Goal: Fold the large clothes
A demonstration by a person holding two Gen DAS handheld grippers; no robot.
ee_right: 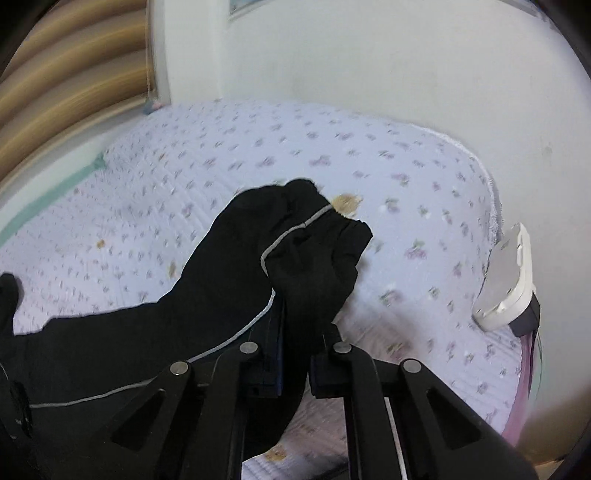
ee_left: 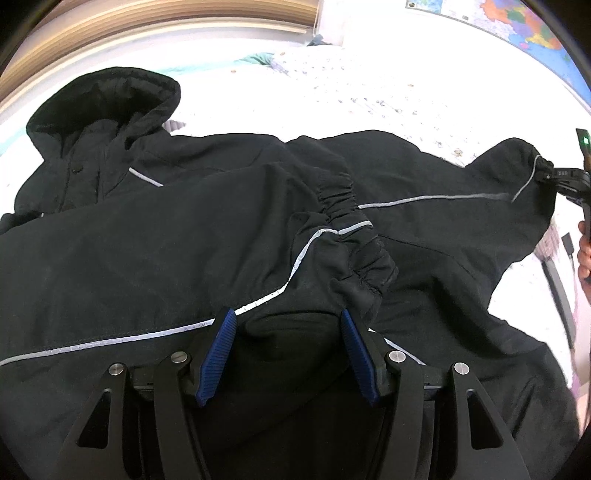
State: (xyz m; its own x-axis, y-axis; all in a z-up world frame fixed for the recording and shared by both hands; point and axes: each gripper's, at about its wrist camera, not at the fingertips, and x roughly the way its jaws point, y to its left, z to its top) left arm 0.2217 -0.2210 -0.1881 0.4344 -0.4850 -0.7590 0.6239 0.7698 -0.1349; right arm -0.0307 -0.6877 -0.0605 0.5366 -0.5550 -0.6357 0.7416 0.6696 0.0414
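A black hooded jacket (ee_left: 155, 258) with grey reflective piping lies spread on a bed, hood (ee_left: 107, 107) at the far left. One sleeve is folded across the body, its gathered cuff (ee_left: 354, 243) just beyond my left gripper (ee_left: 288, 325), which is open and empty above the jacket. My right gripper (ee_right: 301, 332) is shut on the other sleeve's cuff (ee_right: 314, 251) and holds it lifted above the bed. That gripper also shows at the right edge of the left wrist view (ee_left: 565, 177), holding the sleeve end.
The bed has a white quilt with small floral print (ee_right: 369, 155). A wall (ee_right: 406, 55) stands behind it. A white device (ee_right: 506, 280) with a cable sits at the bed's right edge. A wooden headboard (ee_right: 66, 74) is at far left. A map (ee_left: 517, 22) hangs on the wall.
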